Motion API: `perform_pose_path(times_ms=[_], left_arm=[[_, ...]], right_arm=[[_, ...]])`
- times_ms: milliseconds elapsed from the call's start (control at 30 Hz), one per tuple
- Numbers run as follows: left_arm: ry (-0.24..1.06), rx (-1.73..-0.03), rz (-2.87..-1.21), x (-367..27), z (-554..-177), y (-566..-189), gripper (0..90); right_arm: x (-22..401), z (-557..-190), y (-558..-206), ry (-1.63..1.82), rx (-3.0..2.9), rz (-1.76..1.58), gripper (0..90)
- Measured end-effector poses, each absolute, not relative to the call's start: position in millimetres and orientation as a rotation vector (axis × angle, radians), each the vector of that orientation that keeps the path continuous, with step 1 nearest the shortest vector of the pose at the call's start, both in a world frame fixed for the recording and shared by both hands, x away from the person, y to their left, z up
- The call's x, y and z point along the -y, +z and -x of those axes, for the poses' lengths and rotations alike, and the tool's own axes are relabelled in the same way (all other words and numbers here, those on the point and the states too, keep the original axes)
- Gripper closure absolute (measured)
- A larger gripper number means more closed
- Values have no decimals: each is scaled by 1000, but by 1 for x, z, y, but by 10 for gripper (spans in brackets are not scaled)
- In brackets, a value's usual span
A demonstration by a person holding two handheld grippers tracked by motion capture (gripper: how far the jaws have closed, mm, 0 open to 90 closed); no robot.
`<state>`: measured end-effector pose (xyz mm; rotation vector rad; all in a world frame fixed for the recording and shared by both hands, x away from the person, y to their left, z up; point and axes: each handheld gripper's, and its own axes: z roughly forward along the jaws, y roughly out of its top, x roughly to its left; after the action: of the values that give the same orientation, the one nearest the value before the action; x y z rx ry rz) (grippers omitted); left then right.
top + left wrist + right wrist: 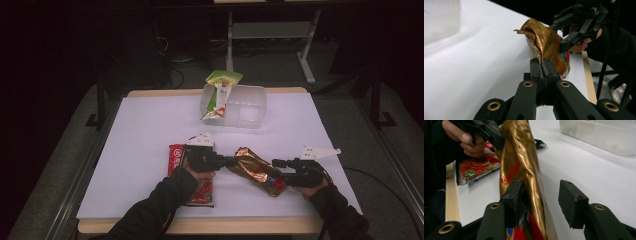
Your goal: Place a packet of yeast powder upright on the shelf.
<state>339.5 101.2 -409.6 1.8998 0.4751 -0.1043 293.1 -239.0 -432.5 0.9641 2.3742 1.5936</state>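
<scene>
- The white-topped table with a pale wooden edge [150, 125] carries everything; the work sits toward its six o'clock side.
- A clear plastic tub [245, 107] stands at twelve o'clock, with a green-and-white packet [220, 92] leaning in its left end.
- A flat red snack packet [200, 192] lies at seven o'clock, partly under my left forearm.
- The crinkled gold foil packet with red print [252, 170] is what I am handling: it hangs between my two claws, near the middle of the table toward five o'clock, its far end raised.
- My left claw [541, 67] is clamped tight on the packet's torn, crumpled edge, pads pressed together with foil squeezed between them.
- My right claw [541, 202] stands apart: the gold foil runs between the pads and brushes one of them, but the other pad is well clear, so nothing is gripped there.
- Risk, as I judge it: the whole packet hangs from one thin pinch. If I pull hard, the foil may tear further or slip free; the loose end could swing, and contents might spill from the ragged opening.
</scene>
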Motion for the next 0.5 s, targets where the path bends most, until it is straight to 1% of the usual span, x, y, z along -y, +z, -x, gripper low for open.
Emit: perform_pose_path(times_ms=[33, 100, 133, 367, 500], left_arm=[[-95, -482, -1887, -104, -339, -407, 894], [-78, -494, -1859, -108, -340, -403, 895], [-68, -499, -1845, -110, -340, -401, 895], [-22, -538, -1761, -124, -340, -389, 897], [2, -560, -1719, -131, -341, -382, 897]], right_arm=[[239, -293, -432, 1573, -2362, -973, 405], [241, -293, -431, 1573, -2344, -984, 386], [242, -294, -431, 1582, -2334, -984, 357], [250, -293, -427, 1587, -2272, -1004, 300], [256, -295, -430, 1568, -2242, -1046, 297]])
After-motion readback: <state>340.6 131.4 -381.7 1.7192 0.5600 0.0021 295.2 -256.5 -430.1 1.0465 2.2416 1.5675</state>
